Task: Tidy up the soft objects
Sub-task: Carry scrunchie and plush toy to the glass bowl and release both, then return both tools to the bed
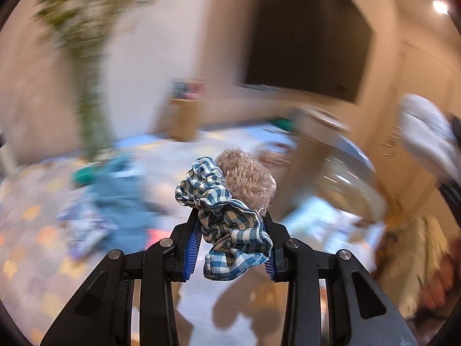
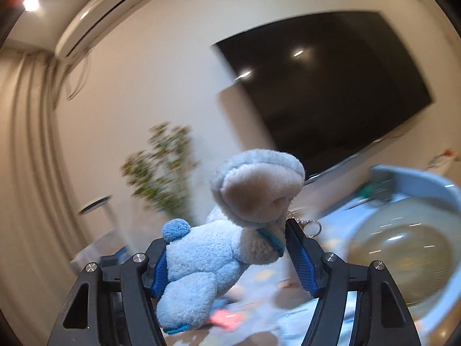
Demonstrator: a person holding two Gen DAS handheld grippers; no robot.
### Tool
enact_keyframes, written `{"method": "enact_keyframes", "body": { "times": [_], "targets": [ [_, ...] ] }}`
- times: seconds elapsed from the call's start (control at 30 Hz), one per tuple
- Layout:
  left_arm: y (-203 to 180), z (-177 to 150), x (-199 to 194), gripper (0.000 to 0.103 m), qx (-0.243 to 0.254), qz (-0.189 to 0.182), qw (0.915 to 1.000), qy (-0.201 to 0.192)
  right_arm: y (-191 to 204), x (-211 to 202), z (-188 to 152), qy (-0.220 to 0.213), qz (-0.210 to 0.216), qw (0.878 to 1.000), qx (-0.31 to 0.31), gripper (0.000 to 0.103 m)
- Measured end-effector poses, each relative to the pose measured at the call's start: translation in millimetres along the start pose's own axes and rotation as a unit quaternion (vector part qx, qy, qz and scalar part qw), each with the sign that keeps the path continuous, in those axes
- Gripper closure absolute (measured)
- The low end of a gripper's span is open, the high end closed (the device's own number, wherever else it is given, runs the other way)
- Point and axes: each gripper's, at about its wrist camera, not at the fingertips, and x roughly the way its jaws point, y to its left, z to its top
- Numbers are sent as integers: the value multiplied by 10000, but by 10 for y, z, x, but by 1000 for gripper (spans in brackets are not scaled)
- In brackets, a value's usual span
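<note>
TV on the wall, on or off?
Off. The TV screen is plain black, showing only reflected ceiling lights and no image.

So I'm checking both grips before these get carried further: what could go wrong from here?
The left gripper pinches mostly the checked fabric; the tan furry toy sits beyond the fingertips, so it might work loose. The right gripper clamps the light blue plush around its body, but the big head overhangs and may tip it out. The dangling keychain clasp could snag.
</note>
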Motion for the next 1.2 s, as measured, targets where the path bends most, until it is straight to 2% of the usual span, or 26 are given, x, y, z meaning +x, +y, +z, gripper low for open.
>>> {"method": "enact_keyframes", "body": {
  "times": [0.13,0.27,0.4,0.6,0.63,0.67,0.77,0.83,0.87,0.9,0.93,0.97,1.1,1.2],
  "targets": [
    [-717,-32,102,69,653,-629,9958,157,-599,-252,66,-223,-413,9985,286,34],
    [-1369,27,426,69,1087,-1089,9876,311,-1204,-294,130,-234,-942,9940,496,34],
    [-1641,122,797,69,1091,-1170,9863,403,-1723,-243,126,-251,-1039,9893,997,34],
    [-1766,267,1343,67,1028,-1079,9874,536,-2217,1,112,71,-1267,9844,1216,34],
    [-1766,261,1355,66,1071,-1008,9878,518,-2264,59,96,118,-1253,9841,1254,34],
    [-1774,274,1411,62,1097,-900,9886,510,-2310,139,83,187,-1242,9837,1290,34],
    [-1774,294,1421,54,999,-951,9886,601,-2402,331,71,431,-1362,9812,1297,30],
    [-1802,322,1488,37,983,-989,9874,747,-2413,408,92,566,-1606,9779,1213,26],
    [-1809,322,1479,23,987,-993,9873,751,-2389,423,93,574,-1696,9767,1180,20],
    [-1812,324,1452,20,994,-966,9879,693,-2379,421,113,549,-1726,9766,1162,16],
    [-1819,330,1432,20,1011,-957,9882,644,-2377,400,138,466,-1670,9777,1181,6],
    [-1825,337,1397,20,1037,-979,9880,600,-2380,365,167,379,-1639,9774,1277,0],
    [-1859,379,1285,20,1129,-993,9872,535,-2328,232,290,165,-1460,9774,1520,0],
    [-1808,373,1087,20,1165,-985,9875,394,-2145,145,395,94,-1416,9788,1477,0]
  ]
}}
